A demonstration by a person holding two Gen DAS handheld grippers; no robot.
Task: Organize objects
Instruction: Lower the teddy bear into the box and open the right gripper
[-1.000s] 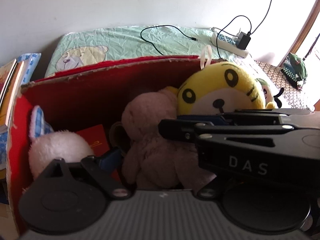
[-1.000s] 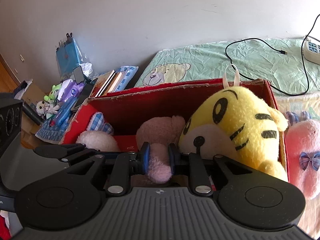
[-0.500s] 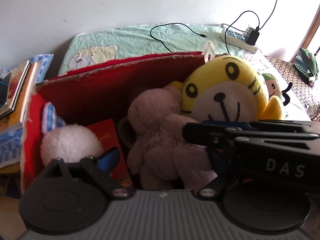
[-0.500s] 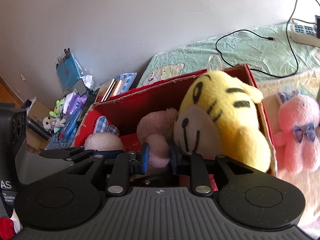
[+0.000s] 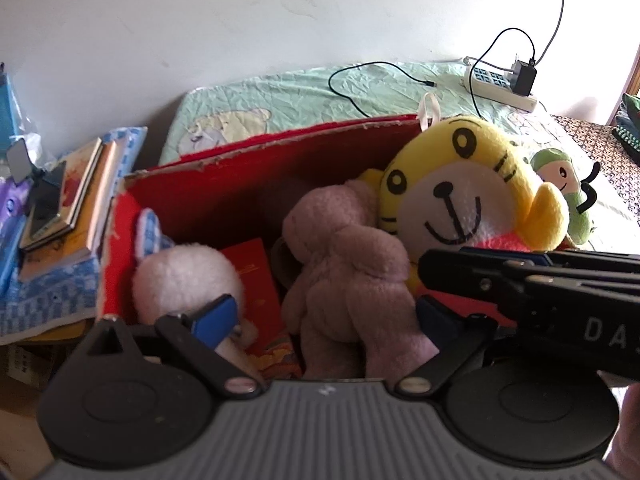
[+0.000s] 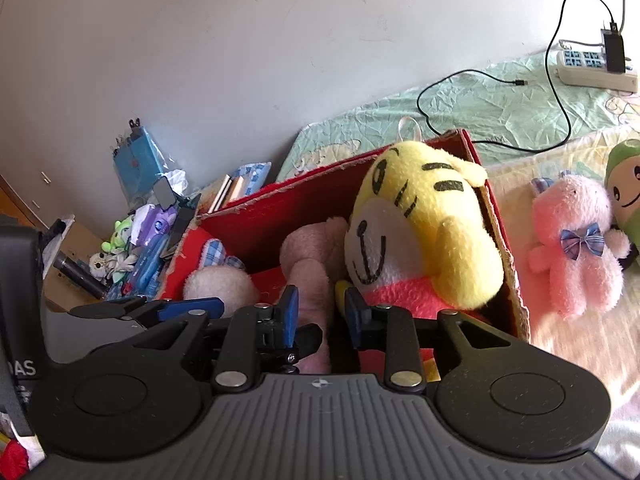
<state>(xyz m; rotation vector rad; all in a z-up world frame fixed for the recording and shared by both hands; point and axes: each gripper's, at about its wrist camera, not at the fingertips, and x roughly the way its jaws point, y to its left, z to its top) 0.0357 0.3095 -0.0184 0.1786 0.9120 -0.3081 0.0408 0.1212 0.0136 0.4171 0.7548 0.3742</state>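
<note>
A: Left wrist view: the left claw [image 5: 326, 314] stands wide apart, its blue pads either side of the mauve plush bear [image 5: 344, 264] without clearly pressing it. The bear sits in the middle of the frame, inside the red cardboard box [image 5: 256, 152].

B: And the right one?

A: In the right wrist view the right claw [image 6: 318, 312] is nearly together, clamped on the lower part of that same mauve bear at lower centre. In the left view its black body crosses the lower right of the frame.

B: What else is in the box?

A: The yellow tiger plush [image 6: 424, 232] leans against the box's right wall, right of centre, touching the bear. A white plush rabbit [image 5: 184, 276] with a blue checked ear lies at the left end, and a red booklet [image 5: 252, 276] lies between rabbit and bear.

B: Outside it?

A: A pink plush with a bow tie [image 6: 576, 240] lies on the bed at right, just beside a green plush [image 6: 626, 184] at the frame's right edge. A power strip [image 6: 596, 68] sits at upper right, and books [image 5: 68, 200] are stacked at left.
</note>
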